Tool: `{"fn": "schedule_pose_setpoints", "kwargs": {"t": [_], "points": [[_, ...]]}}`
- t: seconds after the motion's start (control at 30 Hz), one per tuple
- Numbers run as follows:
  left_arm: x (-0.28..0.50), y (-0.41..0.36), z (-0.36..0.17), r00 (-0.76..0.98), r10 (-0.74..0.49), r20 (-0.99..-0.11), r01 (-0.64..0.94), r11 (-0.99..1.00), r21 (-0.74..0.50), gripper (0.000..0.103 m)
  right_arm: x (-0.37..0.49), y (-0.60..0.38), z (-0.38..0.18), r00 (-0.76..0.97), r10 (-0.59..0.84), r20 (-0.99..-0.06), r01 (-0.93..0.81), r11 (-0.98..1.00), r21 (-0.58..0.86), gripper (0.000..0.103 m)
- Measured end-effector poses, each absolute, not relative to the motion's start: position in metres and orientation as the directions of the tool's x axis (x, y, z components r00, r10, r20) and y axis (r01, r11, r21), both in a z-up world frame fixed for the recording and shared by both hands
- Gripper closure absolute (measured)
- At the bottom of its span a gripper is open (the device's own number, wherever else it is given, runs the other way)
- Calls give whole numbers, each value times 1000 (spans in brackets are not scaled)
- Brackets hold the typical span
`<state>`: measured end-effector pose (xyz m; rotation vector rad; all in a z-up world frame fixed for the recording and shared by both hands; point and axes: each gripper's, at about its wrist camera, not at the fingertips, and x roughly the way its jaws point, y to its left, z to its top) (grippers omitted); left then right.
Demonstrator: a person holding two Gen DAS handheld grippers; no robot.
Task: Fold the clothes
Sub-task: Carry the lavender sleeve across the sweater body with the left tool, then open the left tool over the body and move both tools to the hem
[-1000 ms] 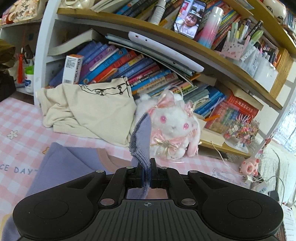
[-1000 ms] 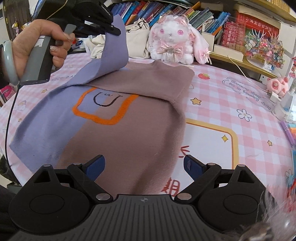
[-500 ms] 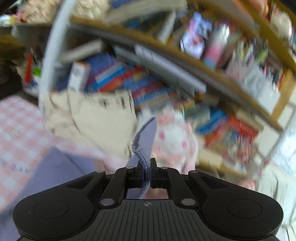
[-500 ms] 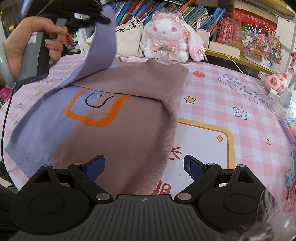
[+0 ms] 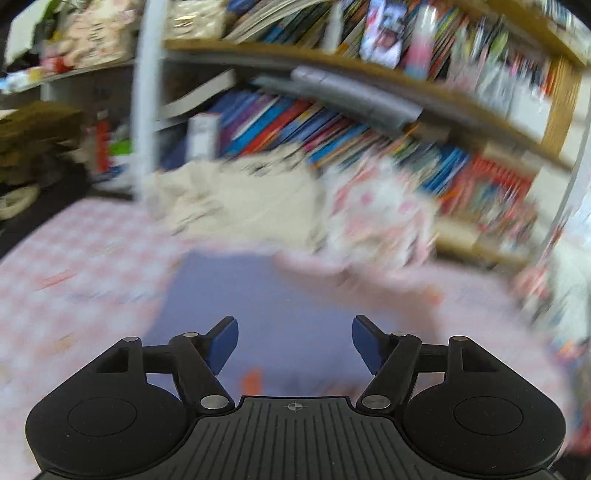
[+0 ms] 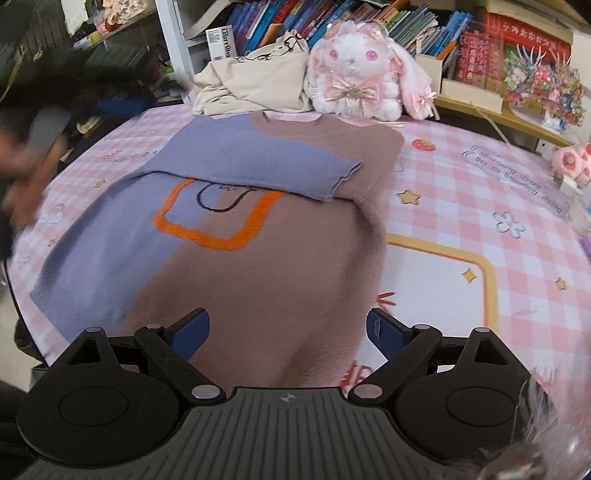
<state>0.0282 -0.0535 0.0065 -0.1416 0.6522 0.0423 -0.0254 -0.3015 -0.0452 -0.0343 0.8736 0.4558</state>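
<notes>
A purple and brown sweater (image 6: 258, 258) with an orange square print lies flat on the pink checked table. Its purple sleeve (image 6: 258, 166) lies folded across the chest. My right gripper (image 6: 288, 332) is open and empty, low over the sweater's hem. My left gripper (image 5: 293, 345) is open and empty above the purple part of the sweater (image 5: 258, 295); its view is blurred by motion. The left hand and gripper show as a dark blur at the far left of the right wrist view (image 6: 33, 129).
A cream garment (image 6: 251, 85) and a white and pink plush rabbit (image 6: 358, 70) sit at the table's back edge, before bookshelves (image 6: 332, 22). A small pink toy (image 6: 570, 162) stands at the right.
My left gripper has opened and let go of the purple sleeve, which now lies folded across the sweater's chest. The left gripper has swung away to the left. My right gripper stays open.
</notes>
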Motion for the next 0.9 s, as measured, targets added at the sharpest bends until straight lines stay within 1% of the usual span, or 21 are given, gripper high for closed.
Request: {"fn": "schedule_pose_setpoints", "kwargs": {"t": [0.17, 0.33, 0.43, 0.6, 0.73, 0.8, 0.83, 0.87, 0.9], "points": [[-31, -37, -17, 709, 128, -693, -203, 979, -27, 33, -30, -289, -48, 541, 389, -746, -399, 899, 179, 11], [-56, -21, -28, 654, 193, -732, -241, 970, 40, 33, -40, -280, -47, 551, 373, -746, -378, 909, 176, 13], [-63, -13, -28, 649, 192, -736, -242, 969, 40, 31, -50, -277, -47, 560, 343, -754, -342, 925, 167, 13], [-83, 6, -34, 683, 140, -717, -212, 977, -11, 30, -69, -268, -44, 584, 283, -761, -286, 949, 133, 14], [-98, 27, -40, 696, 97, -712, -202, 977, -64, 30, -90, -260, -42, 599, 208, -773, -217, 972, 94, 20], [-106, 38, -43, 699, 73, -711, -197, 976, -94, 34, -101, -258, -41, 607, 181, -774, -187, 979, 83, 26], [-109, 44, -44, 701, 58, -711, -190, 976, -107, 40, -108, -256, -41, 613, 169, -772, -171, 982, 80, 28], [-111, 49, -44, 702, 42, -711, -178, 977, -119, 45, -112, -256, -41, 614, 156, -774, -154, 985, 76, 33], [-112, 53, -45, 702, 27, -712, -166, 978, -127, 55, -117, -255, -42, 614, 135, -778, -127, 989, 72, 36]]}}
